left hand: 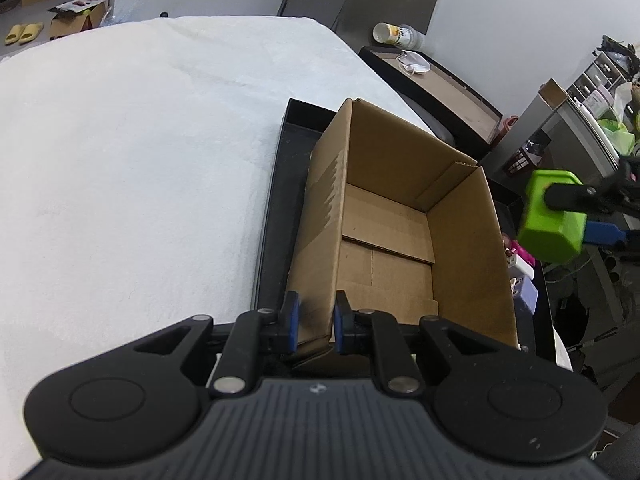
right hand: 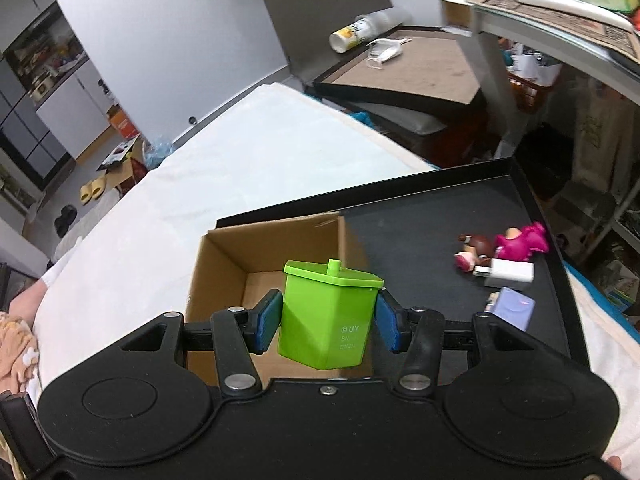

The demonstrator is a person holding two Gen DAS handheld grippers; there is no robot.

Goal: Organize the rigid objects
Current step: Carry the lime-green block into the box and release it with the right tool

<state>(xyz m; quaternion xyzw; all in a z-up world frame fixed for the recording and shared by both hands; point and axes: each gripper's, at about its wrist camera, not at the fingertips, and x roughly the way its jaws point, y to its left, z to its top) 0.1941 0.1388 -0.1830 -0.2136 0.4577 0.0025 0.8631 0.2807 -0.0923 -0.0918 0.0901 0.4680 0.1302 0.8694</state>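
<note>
An open, empty cardboard box (left hand: pixel 400 240) stands in a black tray (left hand: pixel 276 216) on a white cloth. My left gripper (left hand: pixel 316 320) is shut on the box's near left wall, one pad outside and one inside. A green plastic container (right hand: pixel 326 312) with a lid and small knob hangs upright above the box (right hand: pixel 224 272), with my right gripper (right hand: pixel 328 320) shut on its sides. In the left wrist view the green container (left hand: pixel 554 216) and right gripper (left hand: pixel 568 216) are to the right of the box, above the tray's right part.
On the tray (right hand: pixel 440 216) right of the box lie a pink toy figure (right hand: pixel 520 242), a white block (right hand: pixel 510 274) and a lilac block (right hand: pixel 512 308). A second framed board (right hand: pixel 420 72) with a mask and a bottle sits behind. Shelving (right hand: pixel 560 20) crowds the right.
</note>
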